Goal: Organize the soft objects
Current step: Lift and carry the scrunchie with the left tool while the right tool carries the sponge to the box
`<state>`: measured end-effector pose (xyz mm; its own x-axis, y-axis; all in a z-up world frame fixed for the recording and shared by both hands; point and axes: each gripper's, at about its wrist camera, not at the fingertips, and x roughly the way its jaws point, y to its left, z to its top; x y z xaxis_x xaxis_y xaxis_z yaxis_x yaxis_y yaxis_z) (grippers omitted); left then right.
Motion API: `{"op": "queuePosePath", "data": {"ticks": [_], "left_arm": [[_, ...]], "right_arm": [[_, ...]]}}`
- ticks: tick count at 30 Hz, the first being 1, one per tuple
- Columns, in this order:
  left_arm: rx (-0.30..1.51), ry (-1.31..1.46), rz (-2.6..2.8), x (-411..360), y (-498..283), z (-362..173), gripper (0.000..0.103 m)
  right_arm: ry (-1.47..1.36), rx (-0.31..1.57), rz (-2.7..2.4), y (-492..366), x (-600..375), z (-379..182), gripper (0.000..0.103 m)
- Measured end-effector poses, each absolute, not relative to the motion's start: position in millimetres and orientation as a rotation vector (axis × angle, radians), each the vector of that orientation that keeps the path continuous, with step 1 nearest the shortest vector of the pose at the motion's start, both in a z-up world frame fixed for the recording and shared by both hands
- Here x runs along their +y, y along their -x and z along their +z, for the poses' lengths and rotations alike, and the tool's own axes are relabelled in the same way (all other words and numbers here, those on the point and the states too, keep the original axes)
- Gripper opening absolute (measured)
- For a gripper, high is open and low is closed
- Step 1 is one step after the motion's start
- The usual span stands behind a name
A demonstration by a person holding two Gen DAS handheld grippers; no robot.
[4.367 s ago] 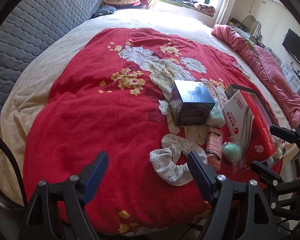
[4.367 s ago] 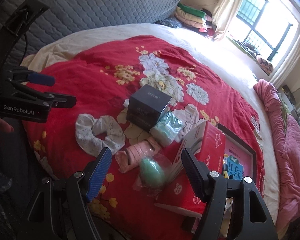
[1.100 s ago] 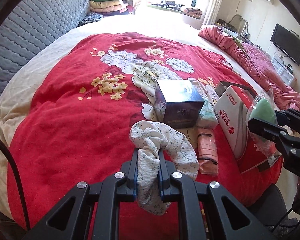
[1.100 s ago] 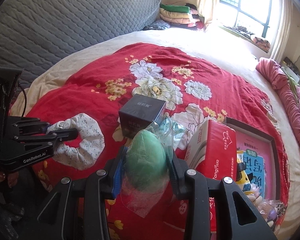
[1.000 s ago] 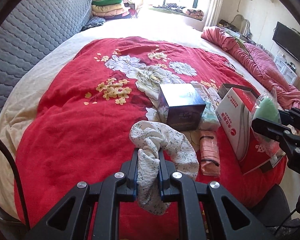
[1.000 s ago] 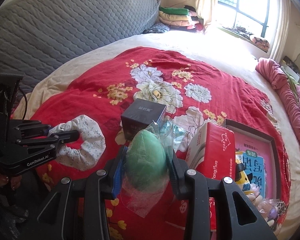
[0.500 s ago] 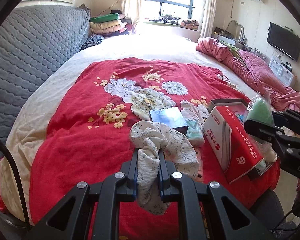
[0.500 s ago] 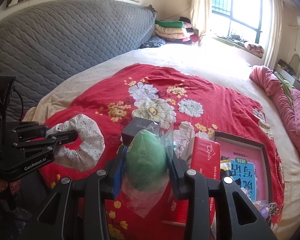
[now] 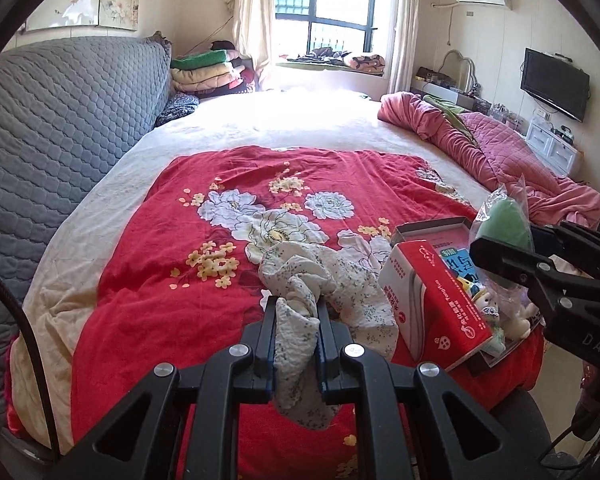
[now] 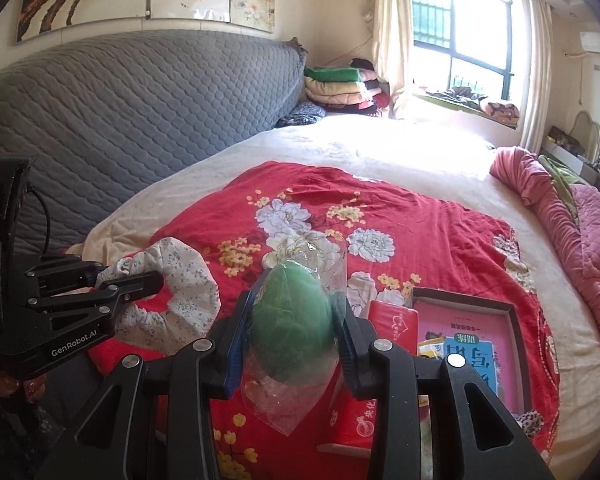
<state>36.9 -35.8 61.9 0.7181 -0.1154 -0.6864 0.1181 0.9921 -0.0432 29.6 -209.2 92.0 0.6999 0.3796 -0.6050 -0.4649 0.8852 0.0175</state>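
Soft things fill both my grippers, each held up over the bed (image 9: 300,128). My left gripper (image 9: 296,344) has its jaws pinched tight on a white floral scrunchie (image 9: 320,280); one bunched fold passes between the pads and hangs out below them, and the rest of the ring flops forward over the red floral quilt (image 9: 148,272) without resting on it, as the right wrist view shows, where the same scrunchie (image 10: 172,284) stands out from the left jaws in the air.

My right gripper (image 10: 294,336) has its jaws partly apart and clamped on a green egg-shaped sponge (image 10: 294,320) inside a clear plastic wrapper (image 10: 280,400), one pad on each flank (the wrapper's loose corner hangs below and a crinkled tail sticks up above). From the left wrist view this sponge (image 9: 504,224) sits at the right edge, above the open box.

Below, near the quilt's right edge, a red carton (image 9: 436,296) with white print lies tilted. Just beside it is a shallow dark-rimmed box (image 10: 512,344) holding a blue-and-pink printed card and, at its near end, some small plush pieces (image 9: 500,312). Beyond the quilt I see a grey quilted headboard (image 9: 60,120), a folded stack of blankets (image 9: 204,72) and a rumpled pink duvet (image 9: 500,152).
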Motion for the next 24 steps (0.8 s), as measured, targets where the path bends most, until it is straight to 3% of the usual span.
{"op": "queuePosePath", "data": {"ticks": [24], "left_arm": [[0.718,-0.067,-0.187,-100,-39,107,0.015]], "right_arm": [[0.007,0.491,0.339,4,-297,143,0.040]]}}
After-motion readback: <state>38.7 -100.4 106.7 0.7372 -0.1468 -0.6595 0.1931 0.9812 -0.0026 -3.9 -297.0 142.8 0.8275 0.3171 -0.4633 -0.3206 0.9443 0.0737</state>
